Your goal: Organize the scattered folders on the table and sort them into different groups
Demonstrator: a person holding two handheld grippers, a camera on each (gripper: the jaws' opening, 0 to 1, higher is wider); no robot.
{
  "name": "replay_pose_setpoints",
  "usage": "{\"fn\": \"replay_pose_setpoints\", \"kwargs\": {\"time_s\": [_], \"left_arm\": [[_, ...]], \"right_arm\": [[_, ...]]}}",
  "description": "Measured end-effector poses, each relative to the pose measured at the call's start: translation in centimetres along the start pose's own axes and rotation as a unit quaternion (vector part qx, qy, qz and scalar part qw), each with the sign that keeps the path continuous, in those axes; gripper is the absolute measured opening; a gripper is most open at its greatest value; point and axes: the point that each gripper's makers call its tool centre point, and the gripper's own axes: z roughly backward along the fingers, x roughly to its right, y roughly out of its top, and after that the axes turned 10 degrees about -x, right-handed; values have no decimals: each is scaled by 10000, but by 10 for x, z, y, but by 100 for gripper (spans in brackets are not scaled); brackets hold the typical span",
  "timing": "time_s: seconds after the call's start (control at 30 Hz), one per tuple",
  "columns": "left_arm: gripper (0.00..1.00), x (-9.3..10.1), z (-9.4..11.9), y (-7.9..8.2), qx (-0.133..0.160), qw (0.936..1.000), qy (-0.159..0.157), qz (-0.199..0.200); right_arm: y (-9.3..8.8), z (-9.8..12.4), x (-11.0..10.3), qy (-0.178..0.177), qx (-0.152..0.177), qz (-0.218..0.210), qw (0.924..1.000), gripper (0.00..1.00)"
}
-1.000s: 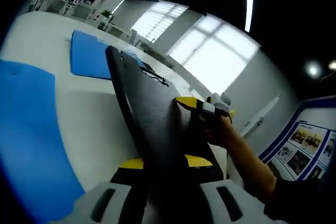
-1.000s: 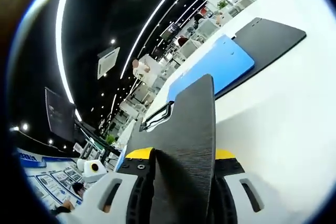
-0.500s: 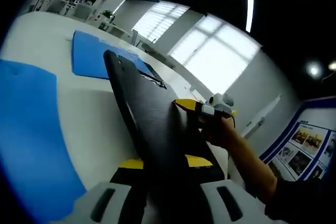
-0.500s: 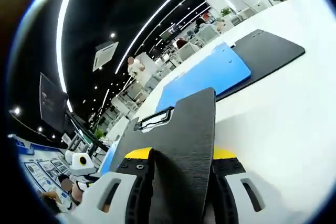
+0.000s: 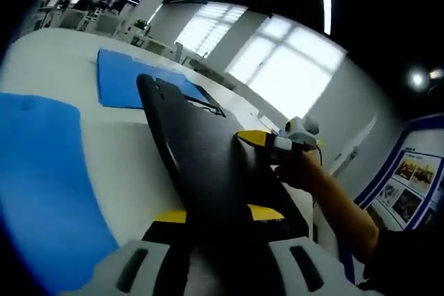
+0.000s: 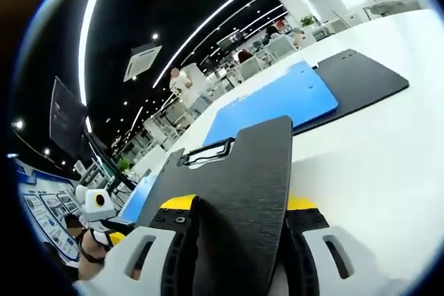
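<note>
flat black clipboard point(image 6: 236, 178) with a metal clip, both grippers' jaws closed tight on it, above white table point(image 6: 374, 164)

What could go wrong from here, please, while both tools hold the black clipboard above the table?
1. The black clipboard is pinched only at its edges by the left tool and right tool; uneven pulling might twist it loose.
2. Lowered carelessly, it could land on the blue clipboard rather than the other black clipboard, mixing groups.
</note>
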Motion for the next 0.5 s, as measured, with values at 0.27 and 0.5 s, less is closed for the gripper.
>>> {"fn": "replay_pose_setpoints", "kwargs": {"time_s": [0.27,0.5], "left_arm": [[37,-4,1,0,-90,9984,396,-397],[41,-8,4,1,-133,9926,849,-860]], "right_arm": [[0,0,0,-50,12,108,9999,48],[-1,0,-1,-76,9,182,9998,50]]}}
